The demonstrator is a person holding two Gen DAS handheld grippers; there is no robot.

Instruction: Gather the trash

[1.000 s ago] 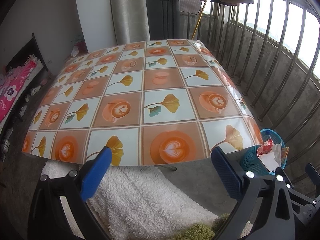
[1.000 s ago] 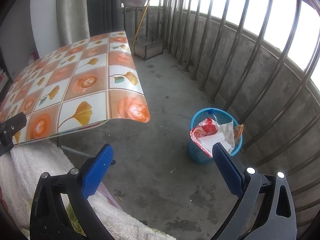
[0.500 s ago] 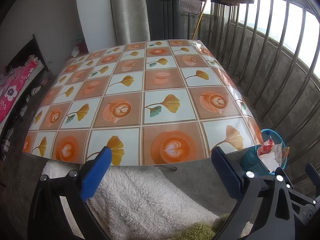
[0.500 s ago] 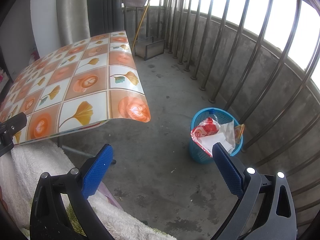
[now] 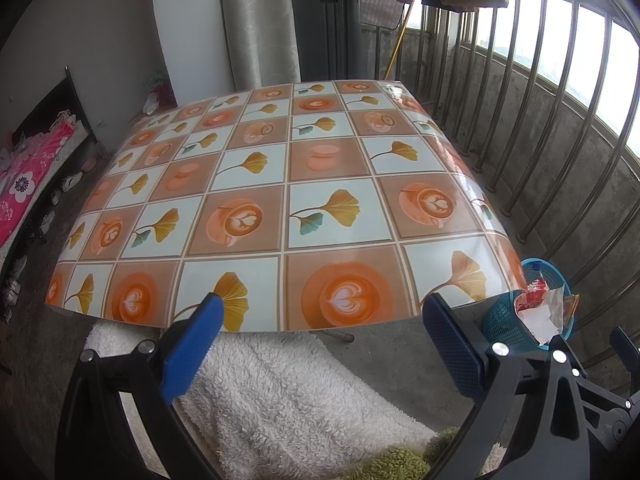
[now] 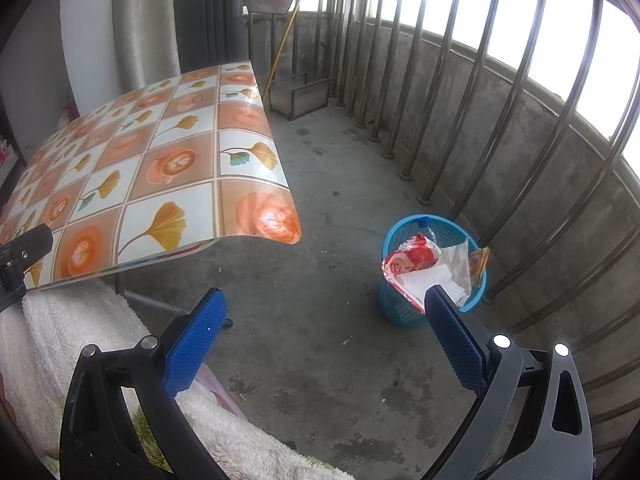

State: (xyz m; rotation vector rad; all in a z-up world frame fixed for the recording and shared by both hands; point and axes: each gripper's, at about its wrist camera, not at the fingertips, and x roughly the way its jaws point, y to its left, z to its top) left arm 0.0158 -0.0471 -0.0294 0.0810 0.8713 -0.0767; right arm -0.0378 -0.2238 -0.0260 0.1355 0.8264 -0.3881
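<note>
— Where was the trash?

— In the blue mesh basket (image 6: 404, 312), which stood on the concrete floor (image 6: 320, 248) beside the metal railing (image 6: 472, 128). A red-and-white wrapper (image 6: 408, 258), white paper (image 6: 420, 282) and a clear plastic bag (image 6: 460, 258) stuck up over its rim, and a small orange packet (image 6: 479, 260) hung at its far side.

— And the tools?

— The right tool (image 6: 322, 332) hung above the floor with its blue pads (image 6: 196, 340) spread wide and nothing between them; the basket sat just past its right finger. The left tool (image 5: 320, 342) was equally wide open and empty, pointed at the near edge of the worktop (image 5: 280, 184).

— What was on the worktop?

— Only its glossy cloth of coffee cups and ginkgo leaves. A white fluffy blanket (image 5: 280, 392) lay below the near edge.
</note>
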